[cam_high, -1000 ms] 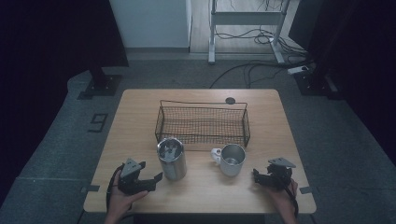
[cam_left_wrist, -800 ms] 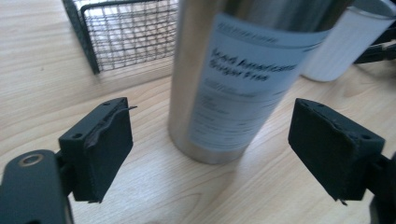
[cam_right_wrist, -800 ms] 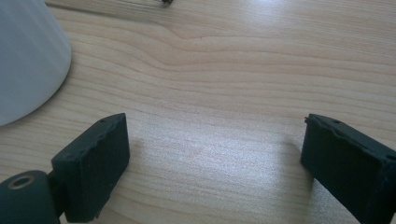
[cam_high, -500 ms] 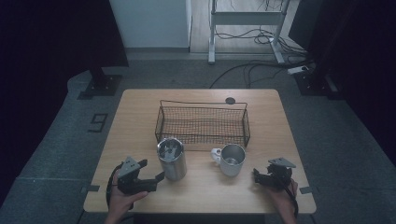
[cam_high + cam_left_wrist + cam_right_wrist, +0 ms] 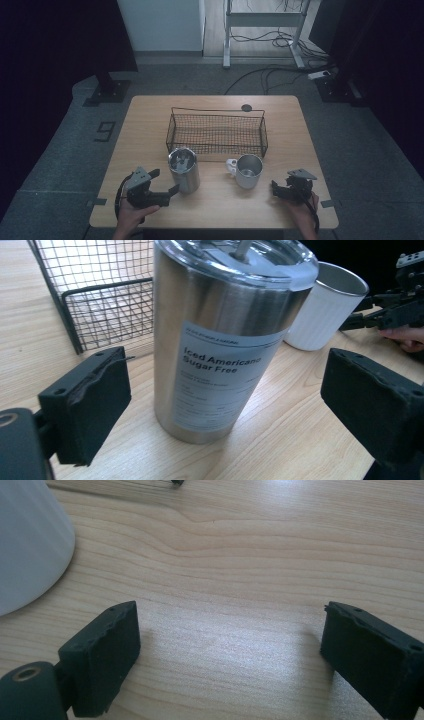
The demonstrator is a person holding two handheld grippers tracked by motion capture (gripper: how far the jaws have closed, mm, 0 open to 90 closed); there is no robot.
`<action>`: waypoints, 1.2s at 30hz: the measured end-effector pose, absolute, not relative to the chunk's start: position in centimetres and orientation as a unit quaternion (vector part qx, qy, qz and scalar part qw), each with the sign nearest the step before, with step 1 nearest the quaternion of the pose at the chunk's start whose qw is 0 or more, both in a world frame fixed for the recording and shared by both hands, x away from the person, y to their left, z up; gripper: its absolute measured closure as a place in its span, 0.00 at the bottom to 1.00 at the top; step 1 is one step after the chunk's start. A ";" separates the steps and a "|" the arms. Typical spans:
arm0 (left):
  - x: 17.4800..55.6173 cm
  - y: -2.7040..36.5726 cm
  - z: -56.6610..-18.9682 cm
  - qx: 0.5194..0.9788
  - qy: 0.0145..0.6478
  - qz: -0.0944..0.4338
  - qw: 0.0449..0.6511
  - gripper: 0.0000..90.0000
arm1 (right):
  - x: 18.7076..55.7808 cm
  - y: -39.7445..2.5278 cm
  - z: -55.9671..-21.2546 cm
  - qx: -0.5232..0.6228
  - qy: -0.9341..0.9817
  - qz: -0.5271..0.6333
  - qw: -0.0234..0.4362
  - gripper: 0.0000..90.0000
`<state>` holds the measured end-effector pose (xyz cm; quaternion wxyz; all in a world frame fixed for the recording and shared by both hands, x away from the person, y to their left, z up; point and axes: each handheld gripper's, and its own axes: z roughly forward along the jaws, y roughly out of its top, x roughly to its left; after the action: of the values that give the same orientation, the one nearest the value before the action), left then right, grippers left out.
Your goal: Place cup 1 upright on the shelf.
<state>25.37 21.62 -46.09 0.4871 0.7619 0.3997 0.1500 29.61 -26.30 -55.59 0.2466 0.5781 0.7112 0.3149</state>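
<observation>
— High view first: why does the left tool [image 5: 161, 186] sit so close to the tumbler [image 5: 184, 170]?

— I'd judge it is lined up for a side grasp. Its jaws are spread wide and point at the tumbler's lower wall, one tip just beside the steel, nothing pinched. The tumbler stands upright on the worktop [image 5: 215, 210], in front of the basket [image 5: 217, 131], near its left corner.

— And the right tool [image 5: 285, 189]?

— Low at the worktop's near right edge, apart from the mug [image 5: 247, 170], jaws also spread and empty. It looks parked, or waiting its turn at the mug.

— Why the basket behind both?

— Probably where the vessels are meant to go; it is empty mesh, open at the top, within easy reach of a lift forward.

— What does the left gripper view add?

— The tumbler [image 5: 220, 335] between the two pads with clear gaps either side, so no contact. It also shows a printed label reading "Iced Americano Sugar Free" and a clear lid, both too small from above. The mug [image 5: 325, 315] turns out ribbed white outside, and the other tool [image 5: 395, 315] shows beyond it.

— And the right gripper view?

— Bare wood grain between its pads, with the mug's white wall [image 5: 27, 545] off to one side: it is not aimed at the mug. From above that offset is hard to read.
</observation>
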 end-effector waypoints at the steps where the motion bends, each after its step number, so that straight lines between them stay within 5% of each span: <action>1: 25.4 21.5 -46.1 0.762 0.399 0.149 0.488 0.05 | 29.6 -26.3 -55.6 0.578 0.711 0.315 0.247 0.10; 36: 28.7 18.2 -47.6 0.766 0.396 0.178 0.475 0.00 | 29.6 -26.3 -55.6 0.579 0.710 0.315 0.247 0.10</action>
<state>28.67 18.25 -47.58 0.4746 0.7658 0.3957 0.1780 29.60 -26.31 -55.58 0.2474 0.5789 0.7101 0.3152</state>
